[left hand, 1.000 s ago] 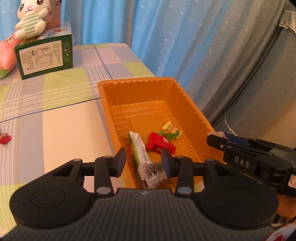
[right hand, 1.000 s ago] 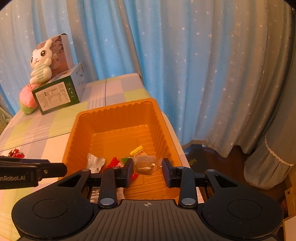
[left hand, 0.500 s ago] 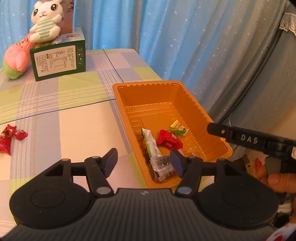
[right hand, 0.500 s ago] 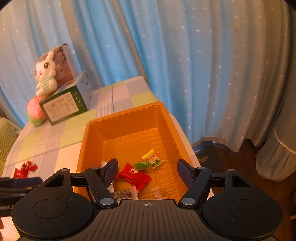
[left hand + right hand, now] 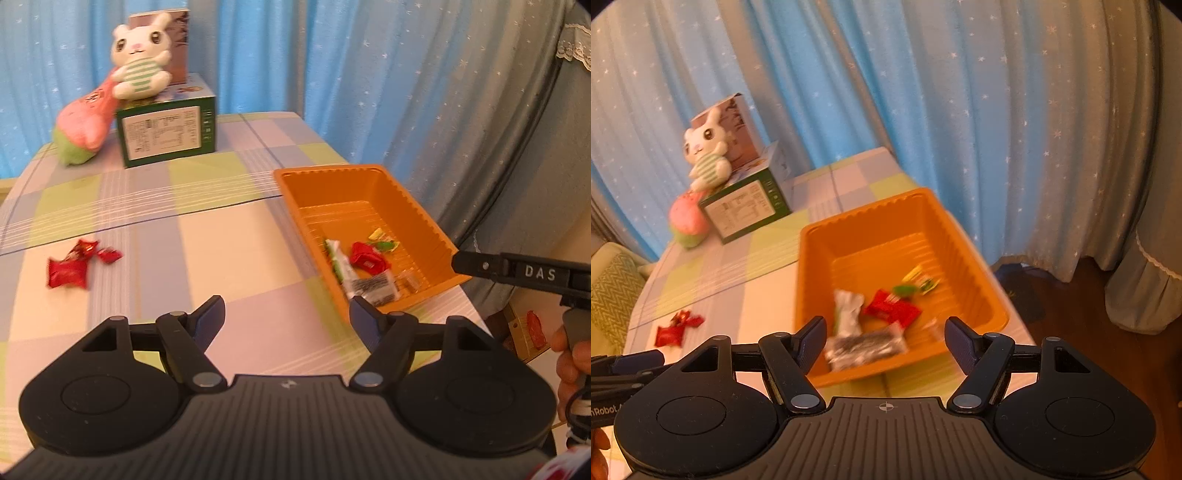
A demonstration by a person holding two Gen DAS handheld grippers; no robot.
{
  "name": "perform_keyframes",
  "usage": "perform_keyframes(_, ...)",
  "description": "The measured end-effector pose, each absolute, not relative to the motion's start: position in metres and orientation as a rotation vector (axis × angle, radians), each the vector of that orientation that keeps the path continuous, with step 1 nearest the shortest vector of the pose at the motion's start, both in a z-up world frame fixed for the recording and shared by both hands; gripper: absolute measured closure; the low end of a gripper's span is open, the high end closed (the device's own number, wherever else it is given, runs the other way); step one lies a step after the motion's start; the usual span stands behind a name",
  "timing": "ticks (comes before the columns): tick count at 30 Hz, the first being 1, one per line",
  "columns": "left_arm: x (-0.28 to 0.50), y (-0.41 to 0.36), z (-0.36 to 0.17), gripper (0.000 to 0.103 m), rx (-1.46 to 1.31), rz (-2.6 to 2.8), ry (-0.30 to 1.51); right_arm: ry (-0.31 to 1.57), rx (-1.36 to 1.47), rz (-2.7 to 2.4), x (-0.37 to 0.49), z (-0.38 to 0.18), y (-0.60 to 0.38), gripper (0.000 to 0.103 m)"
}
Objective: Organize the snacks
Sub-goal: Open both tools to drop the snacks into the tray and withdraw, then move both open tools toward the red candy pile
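An orange tray (image 5: 417, 218) (image 5: 812, 280) stands at the table's right edge and holds several snack packets: a red one (image 5: 365, 256) (image 5: 892, 308), a white-green one (image 5: 340, 260) (image 5: 847, 306), a dark one (image 5: 373, 286) (image 5: 866, 347), a yellow-green one (image 5: 384, 240) (image 5: 919, 282) and a small clear one (image 5: 408, 282). Red candies (image 5: 74, 264) (image 5: 677, 328) lie loose on the table to the left. My left gripper (image 5: 286, 319) is open and empty above the table, left of the tray. My right gripper (image 5: 886, 341) is open and empty above the tray's near end; it also shows in the left wrist view (image 5: 517, 273).
A green box (image 5: 166, 134) (image 5: 746, 208) with a plush rabbit (image 5: 142, 68) (image 5: 703, 147) on it and a pink plush (image 5: 85, 125) (image 5: 687, 219) stand at the table's far end. Blue curtains hang behind. The table edge drops off just right of the tray.
My right gripper opened and dropped the clear packet into the tray, then drew back. My left gripper opened wider and pulled back to the left, away from the tray.
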State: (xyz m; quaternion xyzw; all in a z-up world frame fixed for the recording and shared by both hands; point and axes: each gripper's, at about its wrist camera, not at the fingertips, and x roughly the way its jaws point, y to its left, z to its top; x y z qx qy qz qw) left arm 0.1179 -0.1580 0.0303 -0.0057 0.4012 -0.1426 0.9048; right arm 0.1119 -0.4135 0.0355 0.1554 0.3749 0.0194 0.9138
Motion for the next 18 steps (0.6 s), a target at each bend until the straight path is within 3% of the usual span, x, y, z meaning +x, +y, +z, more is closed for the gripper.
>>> perform_keyframes(18, 0.058, -0.079, 0.045, 0.031, -0.023, -0.188, 0.809, 0.826, 0.256, 0.172, 0.069, 0.036, -0.316, 0.032)
